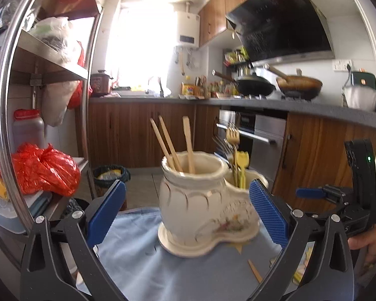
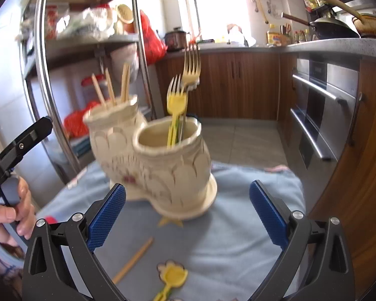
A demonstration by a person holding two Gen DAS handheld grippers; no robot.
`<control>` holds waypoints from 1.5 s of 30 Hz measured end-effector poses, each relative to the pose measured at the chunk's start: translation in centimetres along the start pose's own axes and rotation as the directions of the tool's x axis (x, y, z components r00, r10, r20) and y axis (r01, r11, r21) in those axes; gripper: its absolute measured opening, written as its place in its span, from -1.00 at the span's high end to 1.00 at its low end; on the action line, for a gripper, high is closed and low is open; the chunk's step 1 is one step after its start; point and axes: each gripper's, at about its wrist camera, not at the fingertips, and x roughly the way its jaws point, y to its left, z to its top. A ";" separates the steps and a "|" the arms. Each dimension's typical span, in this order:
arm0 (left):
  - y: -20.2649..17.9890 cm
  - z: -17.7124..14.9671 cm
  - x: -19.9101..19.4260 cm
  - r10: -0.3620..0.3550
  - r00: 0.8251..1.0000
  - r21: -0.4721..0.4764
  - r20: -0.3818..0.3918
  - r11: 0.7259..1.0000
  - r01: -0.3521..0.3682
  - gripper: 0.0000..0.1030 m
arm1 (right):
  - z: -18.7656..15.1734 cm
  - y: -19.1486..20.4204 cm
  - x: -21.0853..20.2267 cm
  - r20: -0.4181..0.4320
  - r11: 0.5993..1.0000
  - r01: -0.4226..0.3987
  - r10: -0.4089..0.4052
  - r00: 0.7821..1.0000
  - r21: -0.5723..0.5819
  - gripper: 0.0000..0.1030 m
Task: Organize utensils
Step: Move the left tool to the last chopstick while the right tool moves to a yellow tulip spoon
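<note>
Scene: a cream ceramic holder [image 2: 158, 160] with two joined cups is standing on a blue cloth [image 2: 238, 225] covering the counter.
Tall cup: wooden chopsticks [image 1: 174, 143] are leaning in it at about 11 and 12 o'clock.
Low cup: metal forks [image 2: 188, 75] and a yellow plastic fork [image 2: 176, 115] are standing in it, tines up.
Left hand-held gripper [image 1: 186, 209]: its blue pads are spread wide with nothing between them, flanking the holder without touching it, as far as the left wrist view shows.
Right hand-held gripper [image 2: 186, 213]: its pads are likewise spread and empty, hanging above the cloth with the holder at its 12 o'clock.
Loose pieces: in the right wrist view one chopstick [image 2: 134, 260] is lying flat on the cloth at 7 o'clock of the holder, and a yellow spoon-like piece [image 2: 173, 278] is lying at 6 o'clock, close to the pads.
Step in hand: probably picking up a loose piece; the right hand-held gripper is sitting nearer both.
Doing it well: coming down with the pads across the chopstick's width, pinching near its middle, then tipping it upright before lowering it into the tall cup.
Risk: the thin stick may be rolling on the soft cloth, and bumping the holder could topple the forks.
</note>
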 end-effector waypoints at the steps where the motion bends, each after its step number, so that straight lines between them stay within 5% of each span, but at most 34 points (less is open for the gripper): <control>1: -0.3 -0.4 0.0 -0.005 1.000 0.007 -0.015 1.000 0.005 -0.89 | -0.3 0.1 0.0 -0.010 1.000 0.004 -0.004 1.000 -0.006 -0.90; 8: -2.6 -3.2 0.4 -0.037 0.989 0.044 -0.142 0.998 0.043 -0.89 | -2.9 -1.2 -0.7 -0.089 0.998 0.062 -0.060 0.994 0.018 -0.90; 14: -5.1 -5.5 1.6 -0.098 0.941 0.038 -0.323 0.992 0.116 -0.89 | -4.1 -2.9 -1.0 -0.140 0.995 0.086 -0.078 0.987 0.057 -0.90; 26: -8.9 -8.0 2.0 -0.048 0.891 0.156 -0.451 0.979 0.132 -0.89 | -4.5 -3.8 -2.1 -0.141 0.993 0.078 -0.066 0.988 0.086 -0.90; 36: -9.8 -8.6 2.5 0.000 0.876 0.221 -0.482 0.968 0.121 -0.89 | -4.8 -4.2 -2.9 -0.135 0.994 0.067 -0.055 0.989 0.087 -0.90; 45: -10.1 -9.5 3.6 0.003 0.832 0.229 -0.554 0.962 0.149 -0.36 | -5.1 -3.8 -2.7 -0.146 0.996 0.053 -0.042 0.988 0.077 -0.90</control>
